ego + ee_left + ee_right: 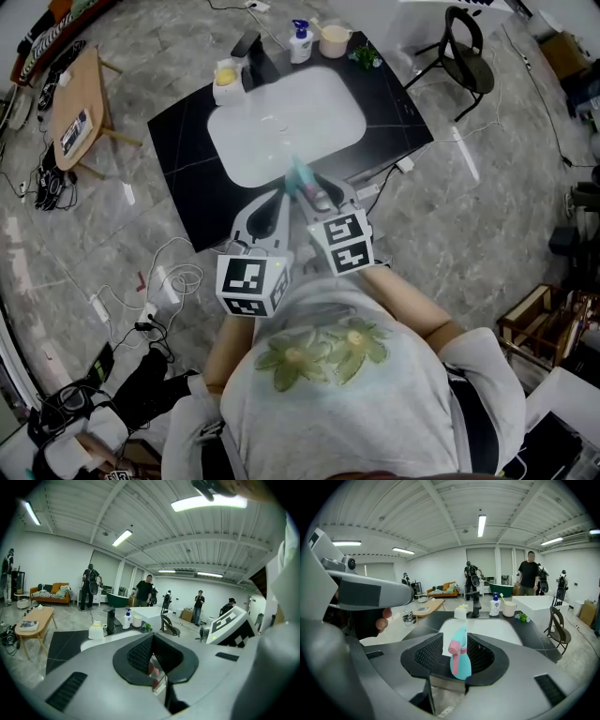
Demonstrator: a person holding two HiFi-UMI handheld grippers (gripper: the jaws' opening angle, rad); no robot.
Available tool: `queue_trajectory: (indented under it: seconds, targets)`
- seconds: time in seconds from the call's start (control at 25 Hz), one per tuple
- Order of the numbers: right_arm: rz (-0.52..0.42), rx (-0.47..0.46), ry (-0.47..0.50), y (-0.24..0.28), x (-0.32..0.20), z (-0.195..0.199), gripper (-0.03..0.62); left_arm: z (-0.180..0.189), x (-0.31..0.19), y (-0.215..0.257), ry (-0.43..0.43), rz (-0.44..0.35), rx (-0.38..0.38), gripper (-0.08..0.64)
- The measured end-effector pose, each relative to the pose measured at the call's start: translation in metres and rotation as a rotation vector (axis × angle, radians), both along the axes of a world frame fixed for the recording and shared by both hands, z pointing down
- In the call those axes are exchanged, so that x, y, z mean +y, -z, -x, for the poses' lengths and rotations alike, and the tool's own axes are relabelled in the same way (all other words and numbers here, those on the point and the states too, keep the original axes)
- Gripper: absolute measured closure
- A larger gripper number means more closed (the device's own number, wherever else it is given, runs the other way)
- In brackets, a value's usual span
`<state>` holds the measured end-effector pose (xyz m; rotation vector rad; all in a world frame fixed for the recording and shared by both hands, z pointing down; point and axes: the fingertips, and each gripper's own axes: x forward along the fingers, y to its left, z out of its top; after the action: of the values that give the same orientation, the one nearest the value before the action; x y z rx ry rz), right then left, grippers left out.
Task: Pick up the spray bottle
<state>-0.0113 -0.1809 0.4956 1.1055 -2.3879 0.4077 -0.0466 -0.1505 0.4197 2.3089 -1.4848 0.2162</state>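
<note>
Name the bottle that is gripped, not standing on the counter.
The teal spray bottle with the pink trigger: it is clamped in the right hand-held gripper, while the white pump bottle stands by the faucet.

Two grippers: left gripper (270,204), right gripper (314,190). One spray bottle (461,658), between the right gripper's jaws. Beyond both tools: one sink (281,122), one faucet (251,52), one pump bottle (300,42), one cup (335,39), one chair (466,52).

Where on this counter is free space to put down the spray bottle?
For the spray bottle in the right claw, bare black counter lies left and right of the white basin. The back edge is crowded: yellow-capped jar, faucet, pump bottle, cup, plant.
</note>
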Motion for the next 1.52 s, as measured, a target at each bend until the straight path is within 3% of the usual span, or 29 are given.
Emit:
queue_trajectory:
  seconds: [1.28,1.52]
  targets:
    - [0.056,0.034,0.04,-0.027,-0.015,0.007,0.456,0.006,-0.023,-0.009,-0.001,0.037,0.008,0.552]
    - [0.044,0.05,0.045,-0.027,-0.016,0.008,0.482,0.007,-0.026,-0.007,0.001,0.031,0.011,0.552]
